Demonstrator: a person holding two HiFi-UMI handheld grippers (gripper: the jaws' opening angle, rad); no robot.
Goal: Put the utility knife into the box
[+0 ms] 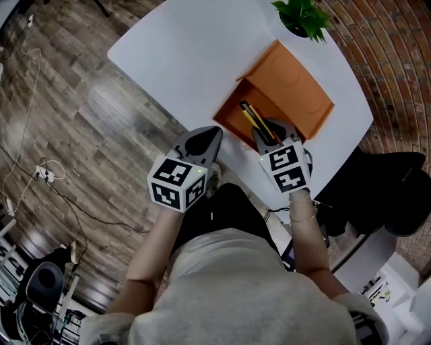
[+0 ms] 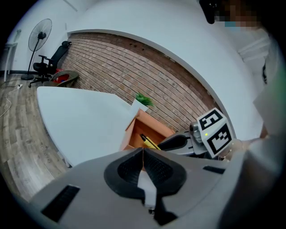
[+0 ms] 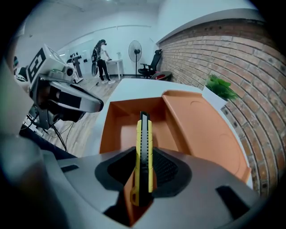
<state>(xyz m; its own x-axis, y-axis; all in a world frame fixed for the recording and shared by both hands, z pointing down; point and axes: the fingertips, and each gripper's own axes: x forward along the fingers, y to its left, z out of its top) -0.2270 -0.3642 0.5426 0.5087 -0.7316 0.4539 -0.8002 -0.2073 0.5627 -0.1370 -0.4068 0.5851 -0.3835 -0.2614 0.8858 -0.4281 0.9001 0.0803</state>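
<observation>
Nearby, a potted plant (image 1: 302,17) stands behind the box (image 1: 296,87).

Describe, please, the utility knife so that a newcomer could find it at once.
On the white table stands an open orange box. Over its near end, the right hand-held gripper grips a slim stick: the utility knife. It alone is yellow and black, pointing into the box.

Box (image 1: 296,94) on table (image 1: 188,47), plant (image 1: 303,17) behind; utility knife (image 1: 252,120) over box opening; left gripper (image 1: 213,133) left of box.
</observation>
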